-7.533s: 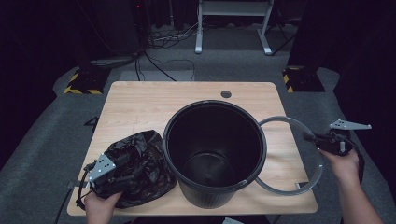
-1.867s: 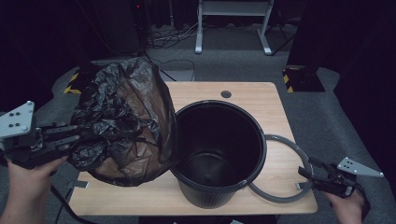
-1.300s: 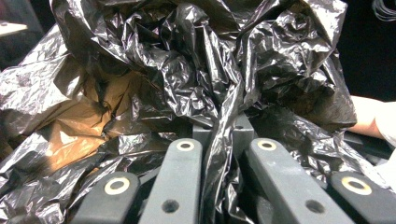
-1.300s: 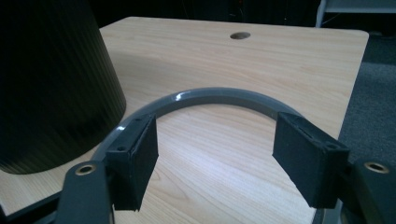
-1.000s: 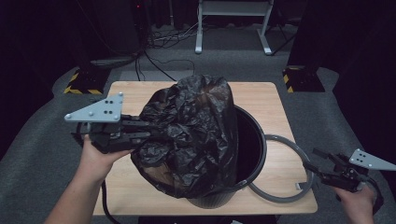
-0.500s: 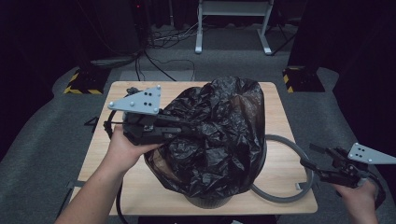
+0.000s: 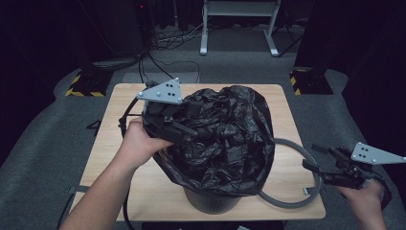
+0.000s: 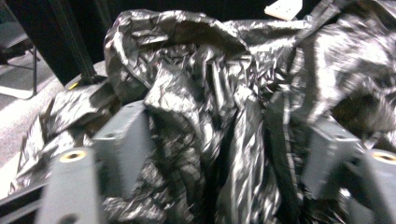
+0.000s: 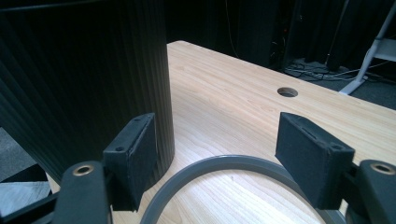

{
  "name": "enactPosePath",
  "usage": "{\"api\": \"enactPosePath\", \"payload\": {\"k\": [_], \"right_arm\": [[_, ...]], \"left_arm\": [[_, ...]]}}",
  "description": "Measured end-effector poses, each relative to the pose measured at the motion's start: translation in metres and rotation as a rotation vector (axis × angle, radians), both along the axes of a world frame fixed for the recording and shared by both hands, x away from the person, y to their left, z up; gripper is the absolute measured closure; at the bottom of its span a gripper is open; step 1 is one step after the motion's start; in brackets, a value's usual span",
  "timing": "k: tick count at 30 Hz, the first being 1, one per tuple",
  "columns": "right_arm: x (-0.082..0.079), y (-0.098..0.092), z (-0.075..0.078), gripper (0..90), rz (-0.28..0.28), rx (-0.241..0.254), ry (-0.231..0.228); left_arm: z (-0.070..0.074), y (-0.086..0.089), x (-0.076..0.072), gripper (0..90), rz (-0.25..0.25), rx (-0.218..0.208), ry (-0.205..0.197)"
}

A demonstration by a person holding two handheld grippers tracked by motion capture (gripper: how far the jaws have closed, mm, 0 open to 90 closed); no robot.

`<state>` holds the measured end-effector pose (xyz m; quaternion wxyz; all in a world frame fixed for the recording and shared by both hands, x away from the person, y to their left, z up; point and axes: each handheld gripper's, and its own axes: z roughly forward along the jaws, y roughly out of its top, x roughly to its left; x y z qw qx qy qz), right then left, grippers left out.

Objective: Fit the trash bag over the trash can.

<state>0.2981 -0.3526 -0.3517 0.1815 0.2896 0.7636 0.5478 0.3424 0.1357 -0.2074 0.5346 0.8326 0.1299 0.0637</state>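
The fingers of the left gripper have just been opening and now stand wide apart, with crumpled folds of the black bin bag lying loose between them rather than pinched; in the left gripper view the shiny plastic bulges up past both pads. The bag sits bunched on top of the black ribbed bin, draping over its rim and hiding its mouth, in the middle of the wooden desk. The right gripper hovers at the desk's right edge, its fingers also spread apart with nothing clamped. In the right gripper view they frame the grey ring, which lies flat on the desk just beside the bin's wall, curving round its right side.
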Motion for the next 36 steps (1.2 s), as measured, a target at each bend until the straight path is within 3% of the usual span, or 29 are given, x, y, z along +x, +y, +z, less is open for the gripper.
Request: {"api": "enactPosePath", "payload": {"k": [4,8,11,15,23,27,36], "right_arm": [[0.002,0.006,0.004,29.5,0.016,0.003,-0.005],[0.004,0.017,0.014,29.5,0.043,0.004,-0.025],[0.007,0.026,0.024,29.4,0.066,0.001,-0.042],[0.011,0.035,0.038,29.3,0.095,-0.007,-0.068],[0.026,0.048,0.069,28.8,0.138,0.009,-0.082],[0.035,0.054,0.082,28.8,0.148,0.02,-0.084],[0.058,0.081,0.104,28.8,0.184,0.027,-0.072]], "left_arm": [[0.0,0.005,-0.001,25.2,0.015,0.0,-0.002],[-0.004,0.0,-0.006,50.6,-0.009,0.029,-0.057],[-0.004,-0.006,-0.008,56.5,-0.033,0.026,-0.073],[-0.003,-0.013,-0.011,57.2,-0.069,0.013,-0.073],[-0.005,-0.026,-0.011,56.8,-0.121,0.044,-0.062],[-0.009,-0.03,-0.011,55.9,-0.124,0.07,-0.063],[-0.011,-0.033,-0.009,54.5,-0.129,0.075,-0.057]]}}
